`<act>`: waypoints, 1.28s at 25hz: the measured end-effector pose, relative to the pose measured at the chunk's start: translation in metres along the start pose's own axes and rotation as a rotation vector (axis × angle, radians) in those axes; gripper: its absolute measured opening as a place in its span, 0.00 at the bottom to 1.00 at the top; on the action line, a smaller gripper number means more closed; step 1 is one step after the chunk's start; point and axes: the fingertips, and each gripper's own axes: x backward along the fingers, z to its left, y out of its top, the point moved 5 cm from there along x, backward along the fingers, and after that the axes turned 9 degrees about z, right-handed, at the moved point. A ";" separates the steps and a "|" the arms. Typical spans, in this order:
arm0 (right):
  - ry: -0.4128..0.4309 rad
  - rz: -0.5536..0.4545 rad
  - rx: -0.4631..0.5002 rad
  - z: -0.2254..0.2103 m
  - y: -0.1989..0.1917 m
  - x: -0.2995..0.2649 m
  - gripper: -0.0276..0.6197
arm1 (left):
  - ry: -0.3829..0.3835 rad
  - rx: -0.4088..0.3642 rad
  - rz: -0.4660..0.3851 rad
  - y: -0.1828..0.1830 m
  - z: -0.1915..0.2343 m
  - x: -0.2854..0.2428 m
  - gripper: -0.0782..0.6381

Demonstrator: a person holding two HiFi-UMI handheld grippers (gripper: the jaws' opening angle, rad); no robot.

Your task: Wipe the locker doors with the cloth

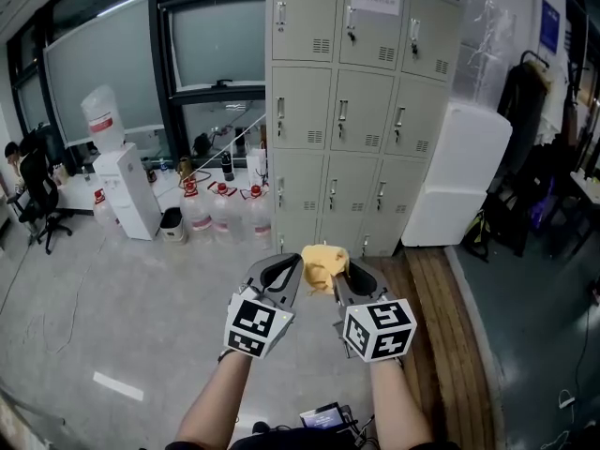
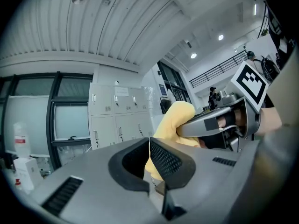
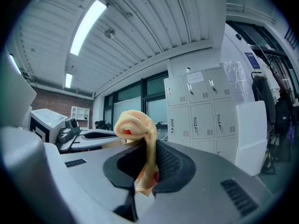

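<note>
Yellow cloth (image 1: 324,264) clamped tight in right claw (image 3: 148,164); left claw (image 2: 149,146) closed empty, tips just left of cloth; lockers (image 1: 361,111) well beyond cloth.

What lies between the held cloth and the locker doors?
Only bare floor, in the head view; the cloth, clamped in the right gripper, is short of the locker doors.

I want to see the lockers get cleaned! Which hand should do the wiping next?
Right. The right tool pinches the yellow cloth between its jaws. The left tool has its jaws together beside the cloth. The lockers stand ahead of both.
</note>
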 end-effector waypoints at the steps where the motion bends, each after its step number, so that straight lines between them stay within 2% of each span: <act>1: 0.004 0.001 0.003 -0.004 -0.002 0.002 0.15 | 0.003 0.001 0.003 0.000 -0.004 -0.002 0.14; 4: 0.013 0.006 0.007 -0.017 -0.008 0.011 0.15 | 0.014 0.017 0.007 0.002 -0.017 -0.009 0.14; 13: 0.018 0.007 0.002 -0.049 -0.016 0.032 0.15 | 0.029 0.000 0.001 0.013 -0.046 -0.024 0.14; 18: 0.011 -0.009 -0.001 -0.055 -0.012 0.031 0.15 | 0.000 0.019 -0.006 0.014 -0.049 -0.030 0.14; 24: 0.002 -0.017 -0.029 -0.050 -0.012 0.003 0.15 | 0.005 0.019 0.010 -0.002 -0.020 -0.032 0.14; 32: -0.029 0.007 0.004 -0.054 0.003 -0.081 0.15 | -0.003 0.021 -0.005 -0.021 0.060 -0.079 0.14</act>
